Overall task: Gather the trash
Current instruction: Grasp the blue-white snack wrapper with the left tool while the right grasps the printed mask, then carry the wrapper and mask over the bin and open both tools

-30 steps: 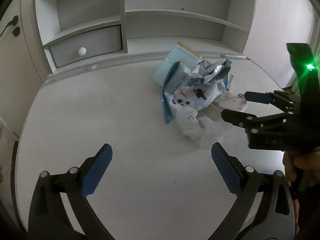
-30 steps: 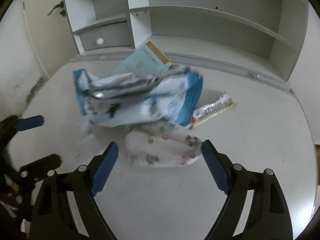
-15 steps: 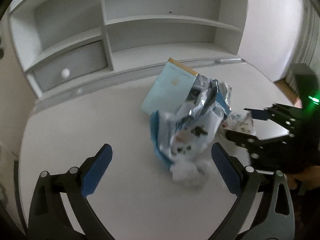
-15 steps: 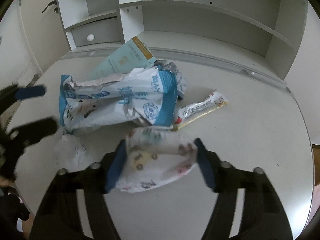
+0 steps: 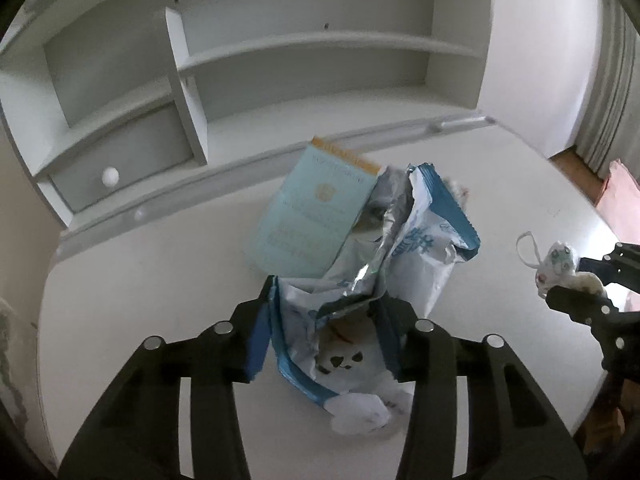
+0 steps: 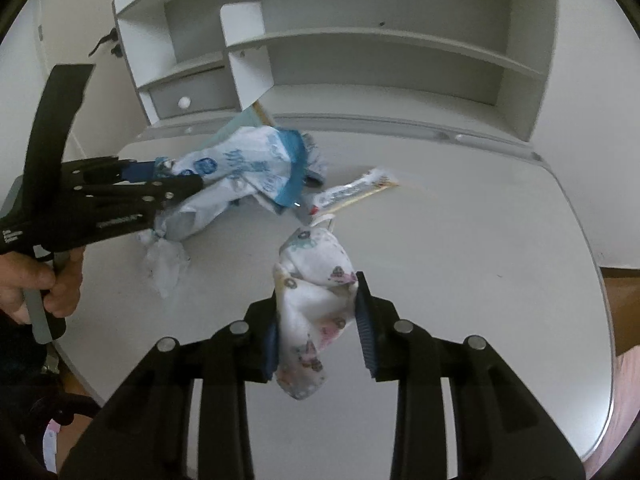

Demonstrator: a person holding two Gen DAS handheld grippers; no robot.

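My left gripper (image 5: 324, 332) is shut on a crumpled blue-and-white snack bag (image 5: 404, 256) with a foil inside, holding it just above the white table (image 5: 160, 280); it also shows in the right wrist view (image 6: 248, 168). A white tissue wad (image 5: 356, 412) hangs at the bag's lower end. My right gripper (image 6: 318, 328) is shut on a patterned face mask (image 6: 316, 280), lifted off the table; the mask also shows in the left wrist view (image 5: 560, 260). A light blue flat packet (image 5: 316, 224) lies behind the bag. A thin stick wrapper (image 6: 352, 194) lies on the table.
A white shelf unit (image 5: 300, 60) with a grey drawer (image 5: 120, 168) stands along the table's back edge. The table's rounded right edge (image 6: 592, 280) drops to a wooden floor. A pink object (image 5: 616, 192) sits beyond the right edge.
Both grippers have closed: the left on the snack bag, the right on the face mask. Both items have been lifted from the table, and the mask has moved away from the pile.
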